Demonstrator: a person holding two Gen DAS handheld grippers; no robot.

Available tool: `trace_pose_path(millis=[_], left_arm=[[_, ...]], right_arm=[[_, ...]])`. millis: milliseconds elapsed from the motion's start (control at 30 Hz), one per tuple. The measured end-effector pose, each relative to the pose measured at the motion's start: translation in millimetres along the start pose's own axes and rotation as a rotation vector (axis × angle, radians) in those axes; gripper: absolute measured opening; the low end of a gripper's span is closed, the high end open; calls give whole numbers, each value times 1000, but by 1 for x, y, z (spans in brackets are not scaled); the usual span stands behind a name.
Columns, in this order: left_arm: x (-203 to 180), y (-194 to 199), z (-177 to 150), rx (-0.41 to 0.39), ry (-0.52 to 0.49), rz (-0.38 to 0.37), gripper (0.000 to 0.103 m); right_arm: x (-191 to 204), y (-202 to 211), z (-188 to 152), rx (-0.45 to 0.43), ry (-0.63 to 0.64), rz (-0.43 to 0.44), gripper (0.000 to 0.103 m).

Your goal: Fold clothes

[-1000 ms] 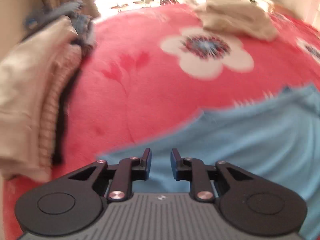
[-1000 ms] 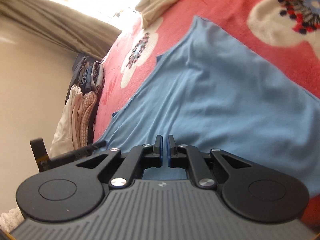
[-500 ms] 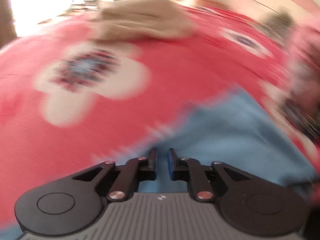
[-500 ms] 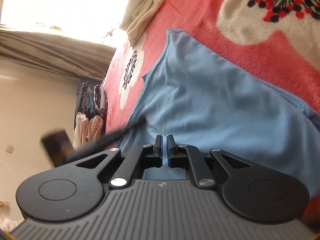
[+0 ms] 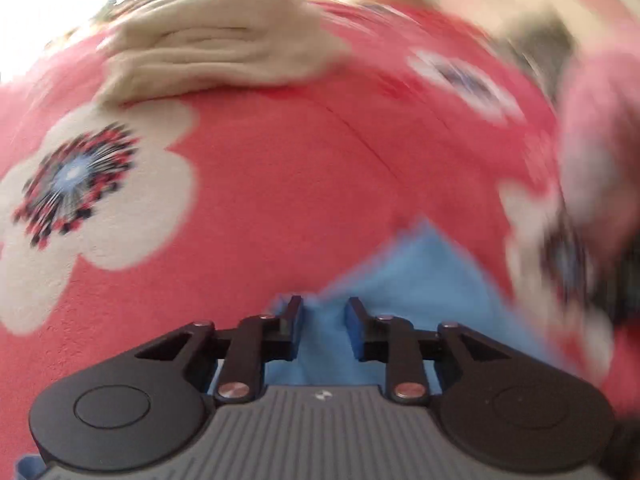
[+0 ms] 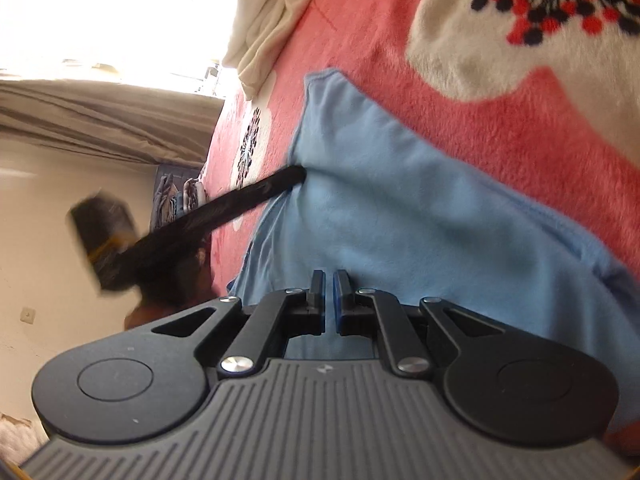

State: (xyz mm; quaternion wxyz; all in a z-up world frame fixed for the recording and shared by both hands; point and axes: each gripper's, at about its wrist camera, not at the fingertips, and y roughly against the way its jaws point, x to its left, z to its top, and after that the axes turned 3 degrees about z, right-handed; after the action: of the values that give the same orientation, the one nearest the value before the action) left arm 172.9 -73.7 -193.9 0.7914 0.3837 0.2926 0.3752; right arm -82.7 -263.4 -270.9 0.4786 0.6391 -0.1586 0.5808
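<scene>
A light blue garment (image 6: 400,216) lies spread on a red flowered blanket (image 6: 460,128). My right gripper (image 6: 329,280) is shut on the blue garment's near edge. My left gripper (image 5: 323,308) is open, its fingers low over a corner of the blue garment (image 5: 412,280), with cloth between them. In the right wrist view the left gripper (image 6: 294,174) shows as a dark bar with its tip at the garment's left edge.
A cream folded garment (image 5: 216,52) lies at the far side of the blanket (image 5: 280,168); it also shows in the right wrist view (image 6: 272,20). A pile of clothes (image 6: 176,200) sits at the blanket's far left end, below a grey curtain (image 6: 100,120).
My left gripper has swept right along the blue garment's edge to its corner and has opened a little from half a second ago. My right gripper stays shut on the garment.
</scene>
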Motion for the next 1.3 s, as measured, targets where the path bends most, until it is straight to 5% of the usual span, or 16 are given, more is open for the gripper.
trace_pose_path(millis=[267,433,567,733,900,1033,1300], left_arm=[[82,196,25,-238,189,267,45],[129,340,-17,-320,249,486,50],[154,407,-72,-255,238,609,55],[166,375,-175,-18,289,449,56],[150,297,-265,169,382,169,55],[149,268,-299,218,478,34,55],[163,257,-325,191,546,25,60]], right_arm=[[6,2,-2,-26,23,-18,5],[28,3,-18,-27,110,-18,5],[52,4,-29,-9,200,-31,5],[78,2,-51,19,385,-102,5],[111,-14,-87,96,650,-169,5],[127,-29,-115,212,748,-183,5],[178,-73,-156,371,790,-119,17]])
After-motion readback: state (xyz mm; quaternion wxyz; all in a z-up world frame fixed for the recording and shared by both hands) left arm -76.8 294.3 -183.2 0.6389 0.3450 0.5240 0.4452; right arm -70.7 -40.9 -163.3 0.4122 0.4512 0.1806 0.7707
